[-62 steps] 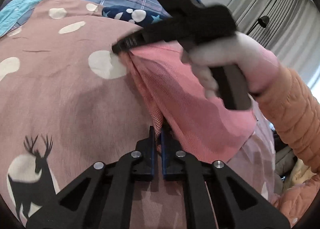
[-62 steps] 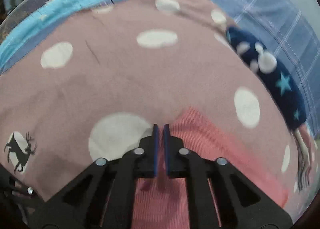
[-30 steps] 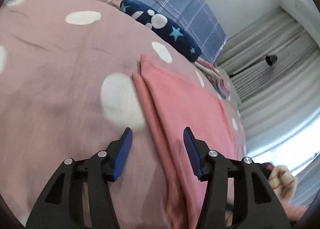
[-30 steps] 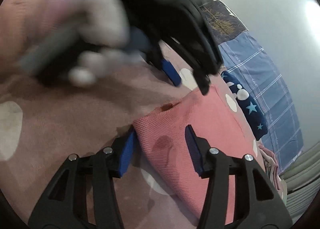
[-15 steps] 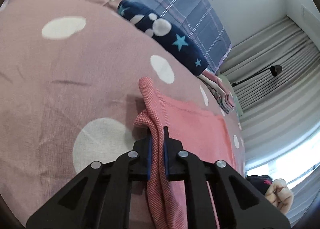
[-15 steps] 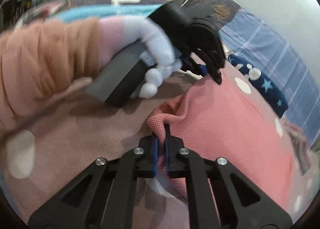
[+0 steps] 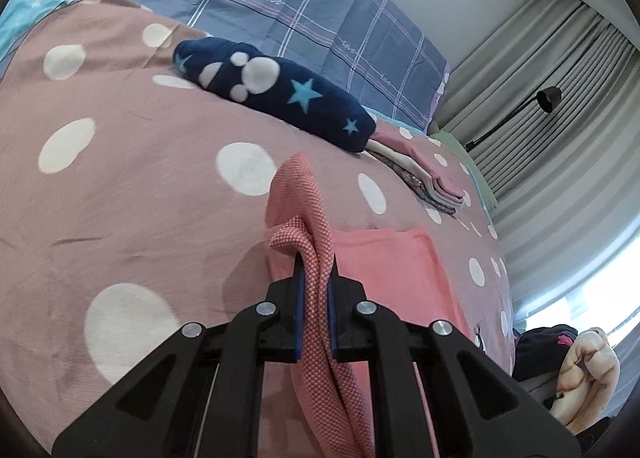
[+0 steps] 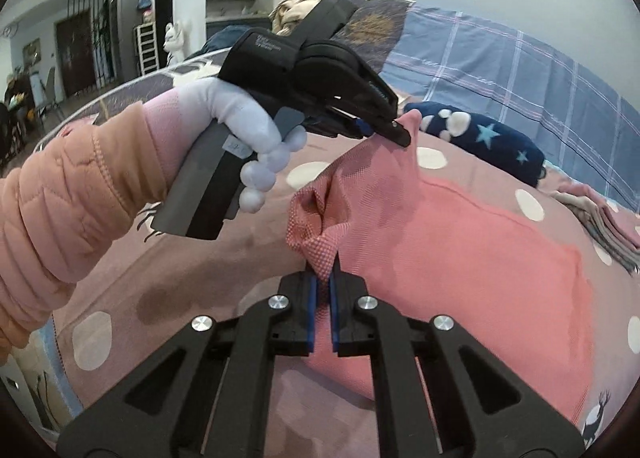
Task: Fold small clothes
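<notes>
Both grippers pinch the pink garment [image 8: 460,242] by one edge — left gripper [image 7: 316,270] and right gripper [image 8: 324,276], jaws closed on bunched cloth — lifting it off the polka-dot bed [image 7: 132,194], the rest lying flat.

Two close fisheye views, each looking forward along a gripper's fingers, low over a bed [image 7: 120,194]. The right view faces the left gripper [image 8: 394,130] side-on. Both share the pink cloth [image 7: 384,258] and navy pillow [image 7: 280,98].
</notes>
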`<state>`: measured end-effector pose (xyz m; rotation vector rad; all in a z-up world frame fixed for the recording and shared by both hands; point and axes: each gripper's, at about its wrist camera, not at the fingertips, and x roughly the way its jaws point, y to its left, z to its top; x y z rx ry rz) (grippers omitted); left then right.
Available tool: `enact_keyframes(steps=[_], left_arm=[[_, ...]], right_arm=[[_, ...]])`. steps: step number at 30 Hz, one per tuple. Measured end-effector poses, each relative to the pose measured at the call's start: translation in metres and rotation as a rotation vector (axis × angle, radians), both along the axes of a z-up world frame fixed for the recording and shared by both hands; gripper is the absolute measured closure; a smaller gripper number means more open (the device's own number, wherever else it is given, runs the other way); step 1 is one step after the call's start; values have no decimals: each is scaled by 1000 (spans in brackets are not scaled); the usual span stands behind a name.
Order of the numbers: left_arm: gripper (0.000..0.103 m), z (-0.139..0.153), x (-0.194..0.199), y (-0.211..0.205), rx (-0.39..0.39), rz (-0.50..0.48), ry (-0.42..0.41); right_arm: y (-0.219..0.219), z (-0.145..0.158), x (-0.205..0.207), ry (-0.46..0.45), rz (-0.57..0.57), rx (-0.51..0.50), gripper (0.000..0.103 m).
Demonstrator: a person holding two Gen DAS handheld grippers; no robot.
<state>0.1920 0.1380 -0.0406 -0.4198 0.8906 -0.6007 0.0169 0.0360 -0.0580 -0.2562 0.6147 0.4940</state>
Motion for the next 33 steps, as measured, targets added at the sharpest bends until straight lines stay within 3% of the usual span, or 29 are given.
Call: enact_keyframes(steps=[9,16,26,33], left_arm=[[94,22,2,-62,73,-43,-22],[95,26,6,-131,139,-82,-28],[96,8,9,-247,260,-187,-17],[96,-7,3,-305,408,-252,-30]], right_arm=[[-69,8,-7,8,-81,122,98],[-151,1,-9,69,-173,293,98],[-253,-31,-21,166,-290,481,98],[-279,-43,-38,189,-326,541,98]])
